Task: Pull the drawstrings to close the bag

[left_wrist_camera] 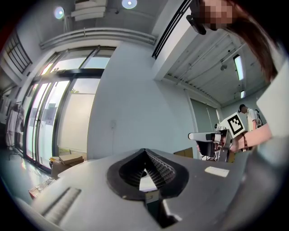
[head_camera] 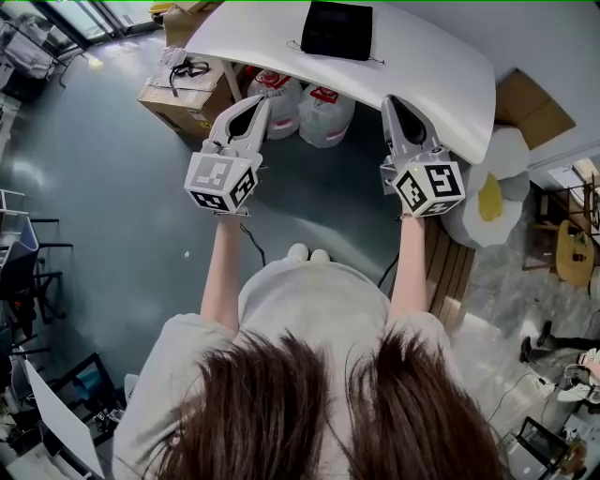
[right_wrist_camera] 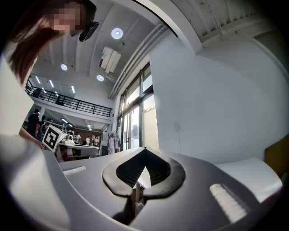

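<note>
A black drawstring bag (head_camera: 337, 29) lies flat on the far part of the white table (head_camera: 431, 70), with thin cords showing at its left (head_camera: 292, 44) and right (head_camera: 378, 62) corners. My left gripper (head_camera: 262, 100) is held up in the air short of the table's near edge, jaws shut with nothing between them. My right gripper (head_camera: 391, 99) is level with it, shut and empty too. Both sit well short of the bag. In the left gripper view the jaws (left_wrist_camera: 144, 151) meet at a point against wall and ceiling; the right gripper view (right_wrist_camera: 144, 149) shows the same. The bag is in neither gripper view.
Under the table stand two white sacks (head_camera: 323, 112); a cardboard box (head_camera: 183, 89) with a cable on it sits to their left. An egg-shaped cushion (head_camera: 492, 197) lies by the table's right end. A wooden chair (head_camera: 572, 248) stands at far right.
</note>
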{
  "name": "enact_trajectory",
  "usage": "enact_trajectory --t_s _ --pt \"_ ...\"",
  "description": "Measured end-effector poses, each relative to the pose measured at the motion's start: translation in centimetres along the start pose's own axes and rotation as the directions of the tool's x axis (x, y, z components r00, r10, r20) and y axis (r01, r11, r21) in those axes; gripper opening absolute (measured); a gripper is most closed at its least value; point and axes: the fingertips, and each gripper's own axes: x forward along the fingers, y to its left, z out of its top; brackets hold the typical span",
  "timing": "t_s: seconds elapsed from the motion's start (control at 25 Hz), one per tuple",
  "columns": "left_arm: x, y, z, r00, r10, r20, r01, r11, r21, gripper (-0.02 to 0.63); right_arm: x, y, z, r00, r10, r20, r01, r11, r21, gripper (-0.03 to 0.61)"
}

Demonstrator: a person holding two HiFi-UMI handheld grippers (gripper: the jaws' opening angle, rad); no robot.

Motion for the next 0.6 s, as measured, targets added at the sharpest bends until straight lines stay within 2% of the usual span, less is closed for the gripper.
enact_trajectory --t_s 0.36,0.6 --pt "2.3 -0.9 -0.5 1.000 0.014 0.002 -0.014 1.000 0.000 -0.009 1.1 -3.3 -0.4 1.000 0.009 0.008 -0.010 1.000 0.025 0.012" --pt "3.5 0.7 -1.4 0.999 0.049 -0.012 -0.050 0.998 -0.025 -0.008 3.2 -4.9 -1.1 1.000 -0.005 0.001 0.005 0.999 0.042 0.012"
